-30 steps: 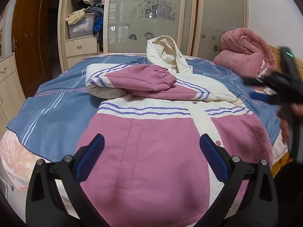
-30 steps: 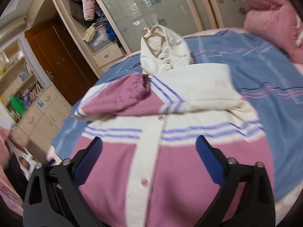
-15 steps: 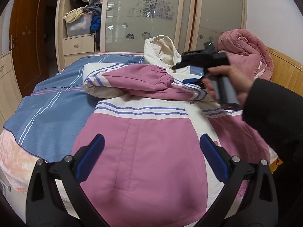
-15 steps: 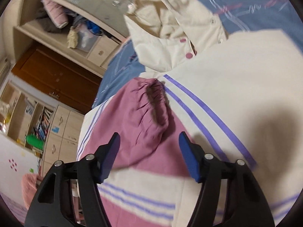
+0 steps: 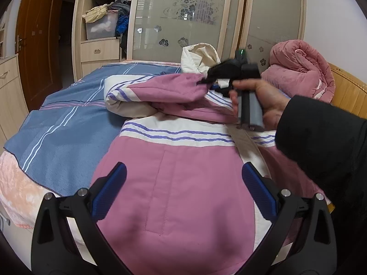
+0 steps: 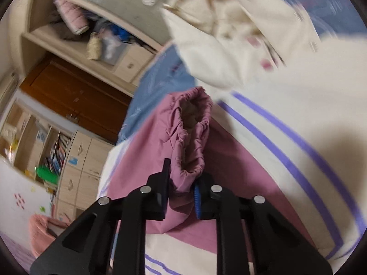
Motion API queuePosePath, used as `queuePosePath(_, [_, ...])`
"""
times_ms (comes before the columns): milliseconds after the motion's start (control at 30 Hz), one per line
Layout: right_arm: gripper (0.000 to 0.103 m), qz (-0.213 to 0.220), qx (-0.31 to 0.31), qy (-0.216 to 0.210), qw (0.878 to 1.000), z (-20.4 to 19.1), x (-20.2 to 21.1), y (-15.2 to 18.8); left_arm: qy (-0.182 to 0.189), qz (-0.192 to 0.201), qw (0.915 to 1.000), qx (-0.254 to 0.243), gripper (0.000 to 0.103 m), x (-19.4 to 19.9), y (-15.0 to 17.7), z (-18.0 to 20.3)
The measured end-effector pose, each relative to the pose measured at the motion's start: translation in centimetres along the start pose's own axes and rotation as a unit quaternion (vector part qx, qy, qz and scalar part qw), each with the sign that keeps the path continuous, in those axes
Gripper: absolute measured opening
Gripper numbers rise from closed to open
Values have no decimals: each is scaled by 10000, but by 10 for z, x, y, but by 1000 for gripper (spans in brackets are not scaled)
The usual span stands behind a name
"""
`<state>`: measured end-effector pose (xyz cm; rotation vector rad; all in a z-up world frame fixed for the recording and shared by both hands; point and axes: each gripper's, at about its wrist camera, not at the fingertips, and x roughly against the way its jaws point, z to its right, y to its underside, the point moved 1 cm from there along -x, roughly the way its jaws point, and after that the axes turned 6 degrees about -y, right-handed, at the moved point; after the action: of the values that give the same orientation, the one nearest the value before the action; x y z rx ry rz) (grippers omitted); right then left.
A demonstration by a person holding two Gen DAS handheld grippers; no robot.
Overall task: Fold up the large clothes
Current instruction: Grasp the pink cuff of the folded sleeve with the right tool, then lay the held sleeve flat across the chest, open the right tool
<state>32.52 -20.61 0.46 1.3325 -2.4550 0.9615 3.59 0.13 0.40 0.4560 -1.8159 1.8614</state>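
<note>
Right tongs [image 6: 182, 192] have just been closing and now pinch the gathered pink cuff [image 6: 192, 137] of the jacket's sleeve — fabric bunched between the pads. From my left view, the left tongs [image 5: 183, 190] stand wide apart above the pink lower front of the jacket [image 5: 174, 183], gripping nothing. That jacket lies spread on the bed [image 5: 57, 123], its sleeve folded across the chest, cream hood [image 5: 199, 57] toward the wardrobe [image 5: 181, 16] — a pink quilt [image 5: 302, 68] bundled beside it.

The jacket [image 5: 174, 183] lies on the bed [image 5: 59, 133]; its sleeve [image 5: 169, 89] across it; wardrobe [image 5: 183, 18] behind.
</note>
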Motion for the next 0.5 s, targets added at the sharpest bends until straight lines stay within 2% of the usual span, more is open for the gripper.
queuePosePath(67, [16, 203, 143, 11, 9997, -11, 15, -11, 6, -6, 10000, 16, 101, 0, 0, 0])
queuePosePath(133, [16, 518, 452, 24, 9976, -28, 46, -27, 3, -7, 10000, 7, 101, -1, 0, 1])
queuePosePath(267, [16, 1084, 743, 156, 9912, -33, 114, -48, -4, -10, 10000, -34, 101, -1, 1, 1])
queuePosePath(400, [16, 1540, 669, 735, 9831, 10, 190, -54, -18, -31, 10000, -19, 101, -2, 2, 0])
queuePosePath(500, [16, 1552, 460, 1262, 9787, 57, 214, -45, -12, -43, 10000, -32, 101, -3, 2, 2])
